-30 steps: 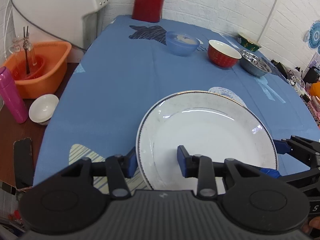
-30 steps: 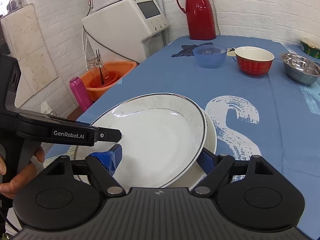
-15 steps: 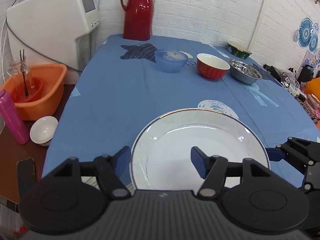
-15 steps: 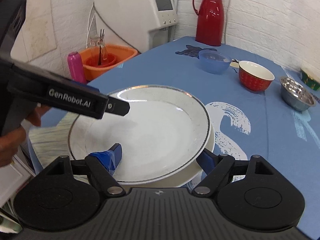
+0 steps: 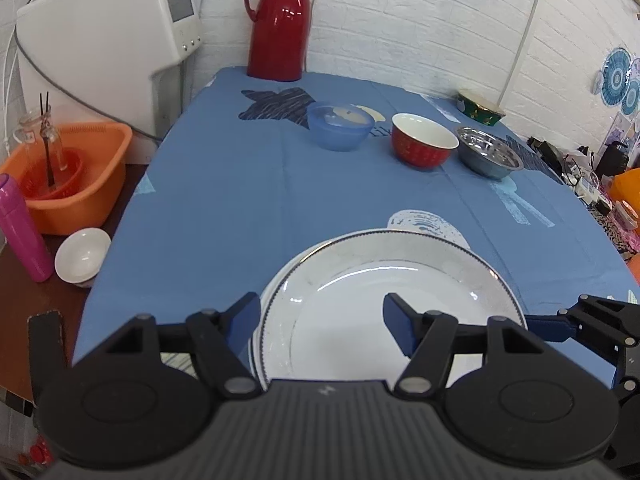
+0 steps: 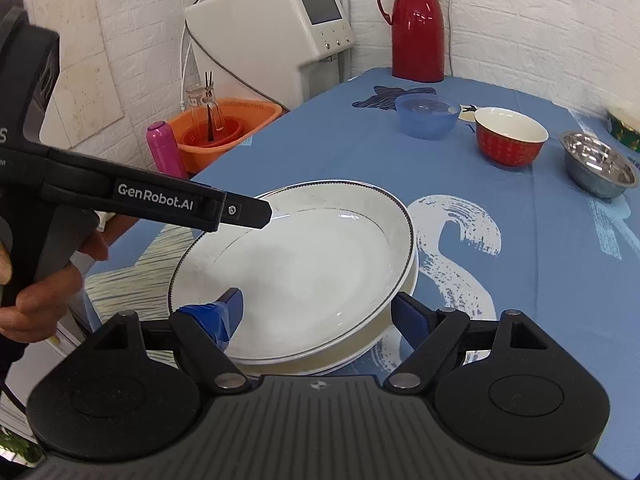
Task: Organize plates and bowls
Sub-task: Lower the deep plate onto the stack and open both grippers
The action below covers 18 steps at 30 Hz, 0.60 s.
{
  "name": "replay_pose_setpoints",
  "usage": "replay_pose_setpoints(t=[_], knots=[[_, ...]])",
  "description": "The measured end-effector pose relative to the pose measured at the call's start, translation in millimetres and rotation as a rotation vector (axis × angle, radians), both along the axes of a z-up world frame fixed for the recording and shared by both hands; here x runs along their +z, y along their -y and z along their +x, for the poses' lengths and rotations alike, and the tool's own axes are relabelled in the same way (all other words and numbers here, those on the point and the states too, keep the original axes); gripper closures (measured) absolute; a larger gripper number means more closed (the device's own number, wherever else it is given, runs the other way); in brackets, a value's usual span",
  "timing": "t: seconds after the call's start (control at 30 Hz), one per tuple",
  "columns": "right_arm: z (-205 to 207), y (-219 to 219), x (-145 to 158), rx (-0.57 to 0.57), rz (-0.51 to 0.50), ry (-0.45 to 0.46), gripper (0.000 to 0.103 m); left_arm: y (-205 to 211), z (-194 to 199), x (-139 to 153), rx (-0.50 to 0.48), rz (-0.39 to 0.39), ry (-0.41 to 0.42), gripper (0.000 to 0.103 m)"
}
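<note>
White plate [image 6: 304,272] stacked on another, left gripper [image 5: 320,322] fingers released, right gripper [image 6: 316,314] fingers released.

I see open cloth mid-table [image 5: 240,200]; blue bowl [image 5: 340,126], red bowl [image 5: 423,146], steel bowl [image 5: 489,157] block far edge, plate stack [image 5: 392,304] near edge.
</note>
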State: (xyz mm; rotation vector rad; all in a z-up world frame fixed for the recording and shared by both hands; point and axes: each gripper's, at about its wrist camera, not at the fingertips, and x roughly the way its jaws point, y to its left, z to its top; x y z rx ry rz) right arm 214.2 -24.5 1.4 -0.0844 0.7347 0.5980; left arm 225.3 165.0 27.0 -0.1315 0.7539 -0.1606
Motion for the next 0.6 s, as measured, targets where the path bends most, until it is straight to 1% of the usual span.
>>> replay_pose_setpoints(t=[0.13,0.2,0.27,0.43,0.5,0.6], knots=[[2,37,1,-0.074,0.160,-0.072,0.035,5,-1,6,-0.012,-0.013,0.008,0.036],[3,57,5,-0.121,0.225,-0.075,0.035,10,2,8,-0.021,-0.019,0.007,0.036],[5,73,10,-0.159,0.262,-0.069,0.035,17,6,10,-0.036,-0.030,0.000,0.036],[15,108,12,-0.246,0.261,-0.043,0.035,48,24,13,-0.092,-0.055,-0.029,0.036],[27,126,11,-0.290,0.264,-0.050,0.035,64,36,14,-0.112,-0.070,-0.047,0.035],[44,152,10,-0.345,0.261,-0.072,0.035,88,58,15,-0.150,-0.118,-0.090,0.035]])
